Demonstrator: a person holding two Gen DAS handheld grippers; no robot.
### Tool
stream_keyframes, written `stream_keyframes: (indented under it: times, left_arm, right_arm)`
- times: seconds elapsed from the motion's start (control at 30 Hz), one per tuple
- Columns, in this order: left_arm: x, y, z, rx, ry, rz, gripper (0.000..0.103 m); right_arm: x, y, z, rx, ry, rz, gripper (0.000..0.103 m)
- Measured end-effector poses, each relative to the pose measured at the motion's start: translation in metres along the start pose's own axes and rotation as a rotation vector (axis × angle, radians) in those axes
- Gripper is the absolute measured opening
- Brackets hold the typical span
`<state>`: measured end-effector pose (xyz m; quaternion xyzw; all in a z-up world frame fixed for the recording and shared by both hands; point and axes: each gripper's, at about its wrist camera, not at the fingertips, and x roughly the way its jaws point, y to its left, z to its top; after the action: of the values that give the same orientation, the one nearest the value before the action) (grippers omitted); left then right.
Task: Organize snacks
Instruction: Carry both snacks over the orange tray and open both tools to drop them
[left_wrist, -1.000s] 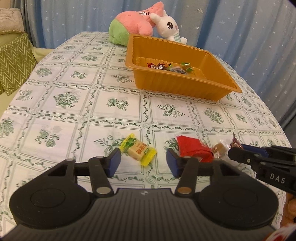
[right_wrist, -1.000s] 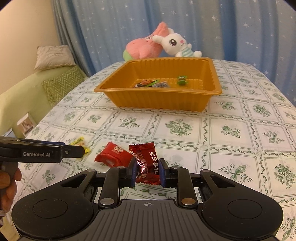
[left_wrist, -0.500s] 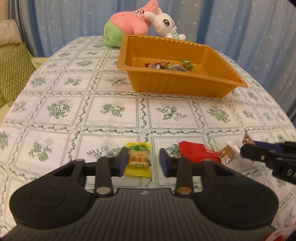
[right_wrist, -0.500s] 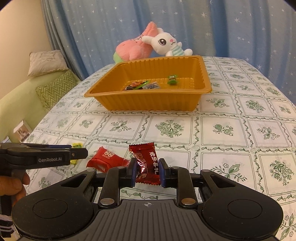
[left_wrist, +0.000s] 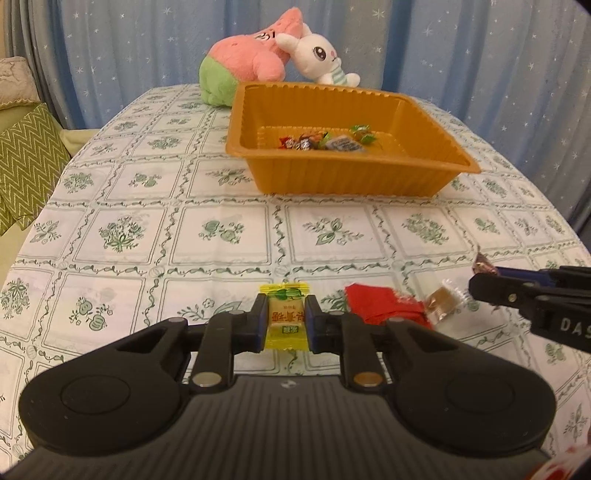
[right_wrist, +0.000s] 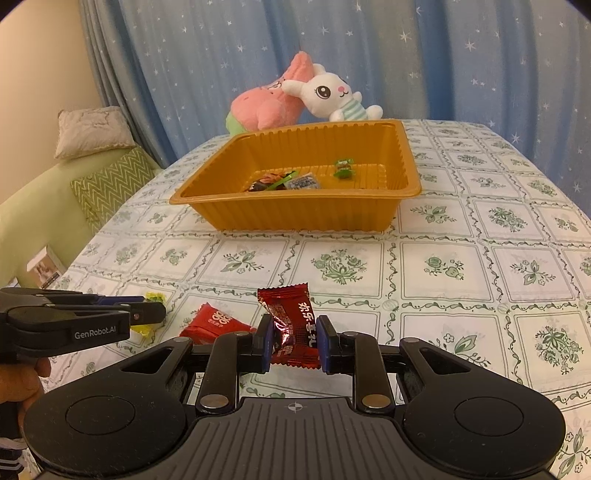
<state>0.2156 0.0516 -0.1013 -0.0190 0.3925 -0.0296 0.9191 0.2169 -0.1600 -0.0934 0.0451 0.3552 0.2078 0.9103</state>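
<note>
The orange tray (left_wrist: 347, 177) is ribbed, slightly glossy plastic. The dark red candy wrapper (right_wrist: 293, 326) is shiny foil, the yellow candy wrapper (left_wrist: 286, 319) glossy film. A matt printed cloth (left_wrist: 221, 229) covers the tabletop.

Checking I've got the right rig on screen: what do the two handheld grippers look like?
Both are matte black plastic. The left gripper and right gripper have ribbed bodies, round side discs, blue finger pads and metal pivot pins. White lettering reads "GenRobot.AI" on the left one's side, "DAS" on the right's. No cables visible.
</note>
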Motion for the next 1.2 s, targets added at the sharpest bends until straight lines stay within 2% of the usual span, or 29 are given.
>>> stream_keyframes:
  times: [0.37,0.77,1.2]
  left_arm:
    - [-0.013,-0.01,0.016,0.017,-0.032,-0.045,0.018]
    - [-0.018,-0.025,0.062,0.088,-0.101,-0.073,0.018]
    - [0.004,-0.014,0.109,0.033,-0.137,-0.069,0.018]
  right_arm:
    - [-0.006,0.0,0.022,0.016,-0.043,-0.004,0.025]
    - [-0.012,-0.001,0.057,0.016,-0.098,-0.018,0.025]
    - [0.005,-0.023,0.101,0.034,-0.147,-0.056,0.025]
